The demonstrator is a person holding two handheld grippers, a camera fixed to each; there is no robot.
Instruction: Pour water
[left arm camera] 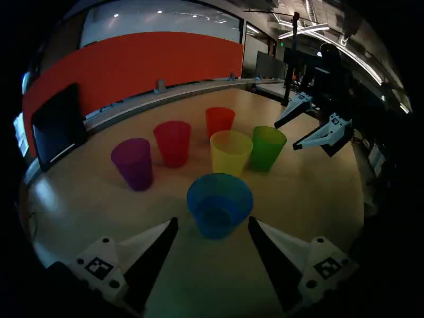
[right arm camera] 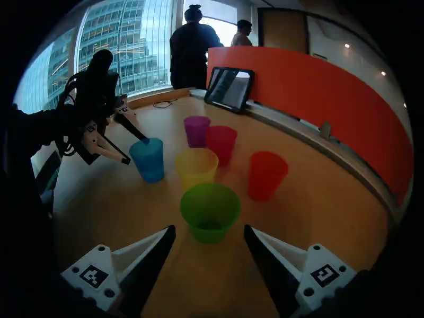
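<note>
six coloured cups are seen upright on a wooden table, clustered around a yellow cup. the blue cup is placed near the yellow cup, on the side facing the left gripper. it is flanked by that gripper's fingers, which are spread wide with a gap on each side, so nothing is clamped. the green cup is set just beside the yellow cup, on the side facing the right gripper. that gripper's fingers are likewise spread and clear of the cup's wall. in the right gripper view, a red cup and a purple cup are found behind the yellow cup, and an orange cup to its right. whether water is held in any cup cannot be told. a dark tablet is propped well beyond the yellow cup against an orange partition. two people are seen standing farther off by the windows.
</note>
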